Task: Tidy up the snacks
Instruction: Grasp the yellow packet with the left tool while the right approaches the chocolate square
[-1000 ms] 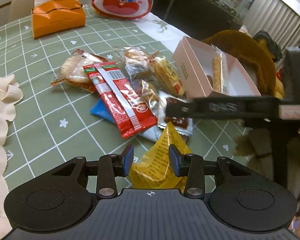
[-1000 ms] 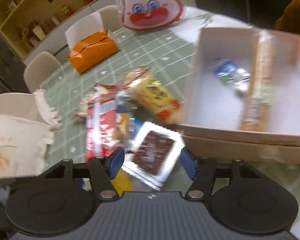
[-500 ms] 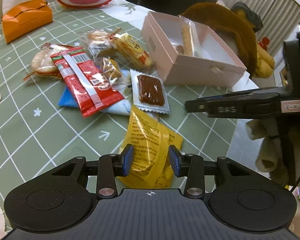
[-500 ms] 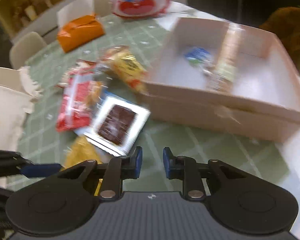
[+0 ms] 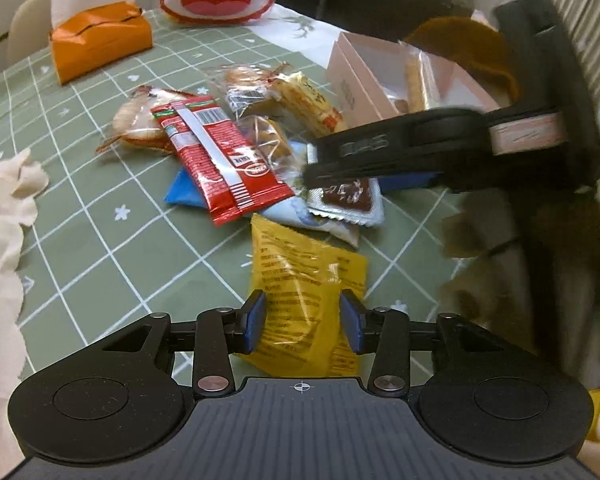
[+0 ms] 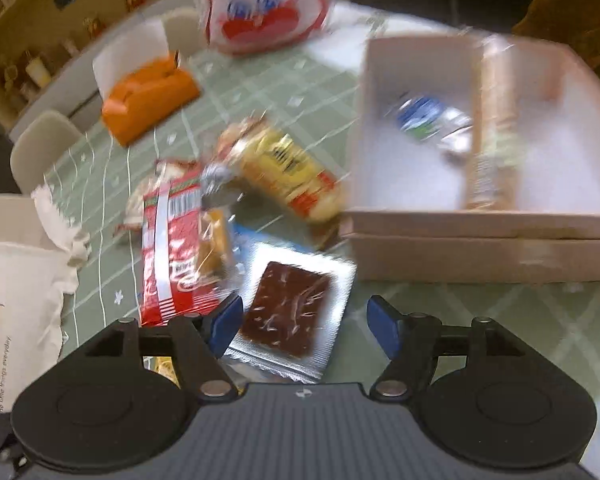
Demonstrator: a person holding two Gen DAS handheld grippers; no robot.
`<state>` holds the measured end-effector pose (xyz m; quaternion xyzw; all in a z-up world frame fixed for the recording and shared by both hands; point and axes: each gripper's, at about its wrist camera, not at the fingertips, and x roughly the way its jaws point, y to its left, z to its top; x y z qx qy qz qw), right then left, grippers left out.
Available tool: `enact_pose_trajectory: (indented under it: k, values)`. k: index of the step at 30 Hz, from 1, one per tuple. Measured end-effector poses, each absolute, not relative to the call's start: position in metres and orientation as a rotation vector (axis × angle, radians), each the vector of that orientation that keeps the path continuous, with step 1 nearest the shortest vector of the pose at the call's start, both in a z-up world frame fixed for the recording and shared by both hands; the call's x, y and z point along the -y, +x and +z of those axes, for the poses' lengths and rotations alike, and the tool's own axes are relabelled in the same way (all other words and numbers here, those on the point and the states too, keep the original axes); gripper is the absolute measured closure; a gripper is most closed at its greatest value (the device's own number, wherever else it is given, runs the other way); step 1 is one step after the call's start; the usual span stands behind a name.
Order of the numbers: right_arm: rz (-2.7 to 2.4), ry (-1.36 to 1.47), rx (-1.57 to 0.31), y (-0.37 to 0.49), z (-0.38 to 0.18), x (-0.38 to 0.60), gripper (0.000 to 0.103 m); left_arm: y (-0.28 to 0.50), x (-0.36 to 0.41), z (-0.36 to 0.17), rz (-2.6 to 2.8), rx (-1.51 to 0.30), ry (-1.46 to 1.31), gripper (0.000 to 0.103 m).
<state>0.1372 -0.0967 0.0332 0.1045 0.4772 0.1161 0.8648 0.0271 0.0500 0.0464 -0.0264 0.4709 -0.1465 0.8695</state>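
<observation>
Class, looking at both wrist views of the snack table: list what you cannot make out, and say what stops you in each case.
- Left wrist view: the right gripper covers the top of the brown snack packet.
- Left wrist view: the yellow packet's near end is hidden behind the left gripper.
- Right wrist view: motion blur smears the labels on the blue-and-white packet and long stick packet inside the pink box.

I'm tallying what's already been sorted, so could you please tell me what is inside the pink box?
The pink box holds a long wrapped biscuit stick and a small blue-and-white packet. The rest of its floor looks bare, though the near wall hides the strip behind it.
</observation>
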Motion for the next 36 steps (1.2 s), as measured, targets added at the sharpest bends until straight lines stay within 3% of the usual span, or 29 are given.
enact_pose_trajectory:
  k: [3,4,11,13,16,18,24,36]
  values:
    - [0.268,0.113,-0.997,0.137,0.032,0.081,0.041,0.024,-0.05,0.049,-0.322,-0.986,-0.075,0.059]
    - [0.278,0.096,-0.995,0.135,0.033,0.081,0.052,0.023,-0.049,0.049,-0.321,-0.985,-0.071,0.059]
    - [0.229,0.035,-0.993,0.099,0.037,0.119,0.058,0.021,-0.041,0.045,-0.329,-0.993,-0.073,0.059]
    - [0.197,0.036,-0.998,0.089,0.035,0.135,0.065,0.02,-0.038,0.044,-0.337,-0.996,-0.068,0.059]
    - [0.179,0.079,-0.992,0.073,0.035,0.158,0.065,0.02,-0.034,0.042,-0.343,-0.999,-0.065,0.059]
    - [0.174,0.094,-0.979,0.062,0.035,0.166,0.062,0.019,-0.036,0.041,-0.334,-0.991,-0.086,0.058]
    - [0.116,0.026,-0.911,0.034,0.026,0.168,0.033,0.019,-0.038,0.046,-0.271,-0.956,-0.092,0.059]
    - [0.106,-0.019,-0.857,0.022,0.021,0.176,0.027,0.014,-0.018,0.045,-0.247,-0.935,0.063,0.057]
